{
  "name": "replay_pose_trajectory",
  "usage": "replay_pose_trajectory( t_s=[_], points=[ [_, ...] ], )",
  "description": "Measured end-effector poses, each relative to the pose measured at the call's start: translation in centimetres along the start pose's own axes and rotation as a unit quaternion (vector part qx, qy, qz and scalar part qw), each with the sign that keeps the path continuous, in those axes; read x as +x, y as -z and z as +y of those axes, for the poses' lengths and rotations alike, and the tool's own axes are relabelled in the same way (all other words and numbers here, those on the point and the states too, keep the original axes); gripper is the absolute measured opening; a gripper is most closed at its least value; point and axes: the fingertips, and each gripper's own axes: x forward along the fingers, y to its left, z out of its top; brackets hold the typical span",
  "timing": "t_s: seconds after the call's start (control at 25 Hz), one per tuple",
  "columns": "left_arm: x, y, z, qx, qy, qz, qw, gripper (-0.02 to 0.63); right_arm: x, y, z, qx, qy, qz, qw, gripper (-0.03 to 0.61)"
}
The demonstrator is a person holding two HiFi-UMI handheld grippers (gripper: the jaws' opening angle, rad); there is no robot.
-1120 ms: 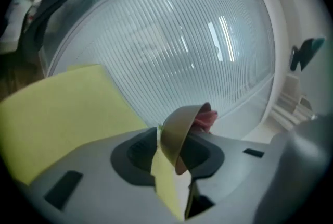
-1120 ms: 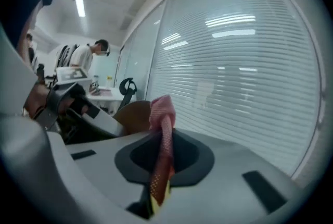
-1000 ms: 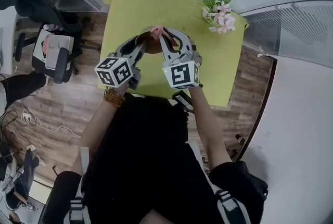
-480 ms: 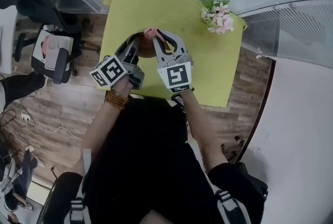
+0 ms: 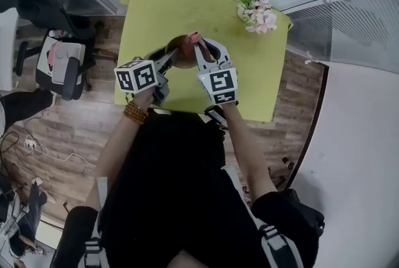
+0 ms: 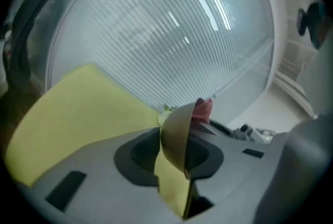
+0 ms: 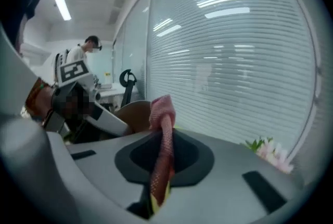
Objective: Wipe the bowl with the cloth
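Observation:
A brown bowl [image 5: 177, 52] is held tilted above the yellow-green table [image 5: 156, 8]. My left gripper [image 5: 168, 58] has the bowl's wall [image 6: 176, 132] between its jaws, pads on it, and the jaws are opening slightly. My right gripper [image 5: 198, 45] is shut on a pink cloth [image 5: 192, 38], which sits at the bowl's far rim. In the right gripper view the cloth [image 7: 162, 150] stands up between the jaws, with the bowl [image 7: 132, 112] just behind it. In the left gripper view a bit of the cloth [image 6: 203, 108] shows past the rim.
A bunch of pink flowers [image 5: 255, 11] lies at the table's far right corner. An office chair [image 5: 59, 67] stands on the wood floor to the left. Glass walls with blinds run behind the table. Another person [image 7: 84, 52] stands far off in the right gripper view.
Both grippers have shifted a little over the table with bowl and cloth still in them. The left gripper's cube has turned, and the cloth has moved along the bowl's rim.

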Motion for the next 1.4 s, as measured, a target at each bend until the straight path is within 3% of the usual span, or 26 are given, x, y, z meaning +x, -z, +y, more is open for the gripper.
replay_pose_trajectory(
  t_s=[0.08, 0.16, 0.24, 0.28, 0.36, 0.48, 0.56, 0.68, 0.76, 0.84, 0.88, 0.92, 0.96, 1.04, 1.12, 1.16, 1.2, 1.28, 1.36, 1.4],
  points=[
    [0.5, 0.0, -0.5, 0.097, -0.018, 0.033, 0.9946, 0.097, -0.5, -0.8, 0.0, -0.104, -0.015, 0.010, 0.994, 0.020],
    [1.0, 0.6, -0.8, 0.168, -0.035, 0.067, 0.9829, 0.079, -1.0, -1.6, 0.6, -0.192, -0.029, 0.011, 0.981, 0.020],
    [1.5, 1.2, -0.9, 0.183, -0.042, 0.085, 0.9785, 0.044, -1.3, -2.1, 1.1, -0.239, -0.033, 0.009, 0.970, 0.020],
    [1.5, 1.0, -0.8, 0.159, -0.039, 0.078, 0.9834, 0.039, -1.3, -2.2, 1.1, -0.241, -0.030, 0.006, 0.970, 0.020],
    [1.2, 0.2, -0.7, 0.072, -0.026, 0.040, 0.9962, 0.029, -1.1, -2.8, 0.9, -0.218, -0.017, -0.007, 0.976, 0.020],
    [0.5, -1.0, -0.2, -0.035, -0.016, -0.023, 0.9990, 0.031, -0.9, -4.0, 1.0, -0.183, 0.012, -0.023, 0.983, 0.023],
    [-0.1, -1.9, 0.2, -0.093, -0.012, -0.058, 0.9939, 0.033, -0.7, -4.3, 1.1, -0.147, 0.027, -0.034, 0.988, 0.023],
    [-0.9, -2.9, 0.6, -0.147, -0.010, -0.105, 0.9835, 0.037, -0.4, -4.3, 0.8, -0.066, 0.044, -0.055, 0.995, 0.021],
    [-1.3, -3.4, 1.2, -0.198, -0.002, -0.147, 0.9691, 0.042, -0.2, -4.1, 0.7, 0.005, 0.054, -0.072, 0.996, 0.021],
    [-1.3, -3.3, 2.2, -0.262, 0.015, -0.180, 0.9480, 0.046, 0.4, -3.6, 0.7, 0.067, 0.058, -0.078, 0.993, 0.025],
    [-1.1, -2.9, 2.9, -0.287, 0.023, -0.182, 0.9402, 0.047, 0.9, -3.2, 0.8, 0.083, 0.056, -0.071, 0.992, 0.028],
    [-0.8, -2.2, 3.4, -0.299, 0.029, -0.173, 0.9379, 0.048, 1.3, -2.7, 1.0, 0.086, 0.052, -0.059, 0.993, 0.031],
    [-0.4, -1.6, 3.7, -0.294, 0.035, -0.154, 0.9425, 0.048, 1.7, -2.1, 1.0, 0.078, 0.046, -0.044, 0.995, 0.031],
    [0.3, -0.8, 3.3, -0.233, 0.047, -0.099, 0.9664, 0.054, 2.2, -1.3, 0.8, 0.044, 0.034, -0.020, 0.998, 0.029],
    [0.5, -0.9, 2.2, -0.106, 0.036, -0.039, 0.9930, 0.065, 2.0, -1.7, 0.3, -0.019, 0.028, -0.014, 0.999, 0.029],
    [0.5, -1.2, 1.9, -0.026, 0.014, -0.018, 0.9994, 0.083, 1.8, -2.2, 0.1, -0.068, 0.027, -0.013, 0.997, 0.024],
    [0.3, -1.8, 1.6, 0.053, -0.013, -0.004, 0.9985, 0.086, 1.7, -2.9, 0.2, -0.123, 0.027, -0.012, 0.992, 0.021],
    [0.0, -3.2, 0.9, 0.181, -0.056, 0.011, 0.9818, 0.084, 1.2, -4.4, 0.9, -0.216, 0.022, -0.015, 0.976, 0.020],
    [-0.3, -4.2, 0.0, 0.245, -0.070, 0.017, 0.9668, 0.041, 0.3, -6.1, 1.7, -0.269, 0.026, -0.024, 0.962, 0.021],
    [-0.5, -4.7, -0.6, 0.246, -0.067, 0.011, 0.9668, 0.038, -0.1, -7.0, 2.0, -0.286, 0.034, -0.030, 0.957, 0.023]
  ],
)
